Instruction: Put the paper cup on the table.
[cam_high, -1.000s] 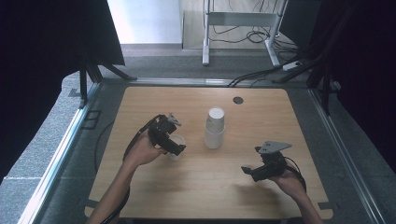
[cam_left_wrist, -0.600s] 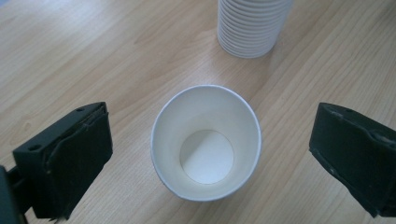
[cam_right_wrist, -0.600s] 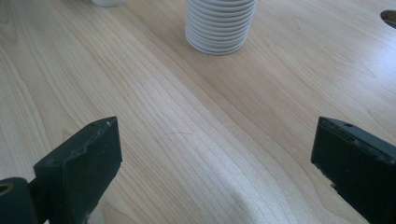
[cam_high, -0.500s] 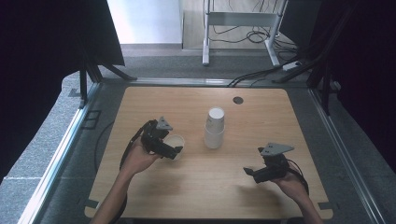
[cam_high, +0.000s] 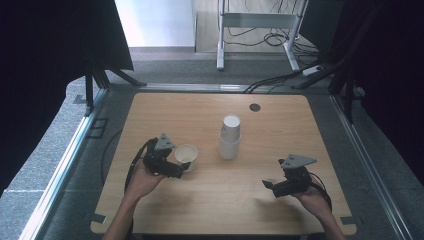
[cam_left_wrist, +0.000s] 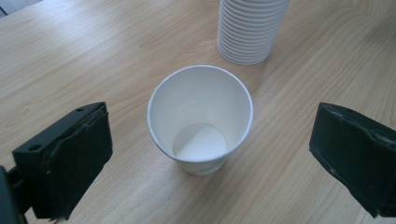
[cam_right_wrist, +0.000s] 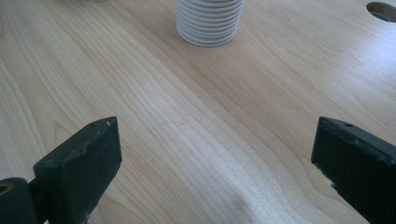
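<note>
On the pale wooden tabletop (cam_high: 215, 200) we see a single white paper cup (cam_high: 186, 154), upright and empty, its rolled rim round. It stands between the spread fingers of our left gripper (cam_left_wrist: 210, 158), untouched. At its two o'clock rises the cup stack (cam_high: 230, 136). Our right gripper (cam_high: 272, 186) hovers with fingers spread at four o'clock.

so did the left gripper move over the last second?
Yes. In the high view the left gripper has drawn back toward the person's edge of the table, away from the cup stack; the single cup now stands free between its open jaws.
</note>
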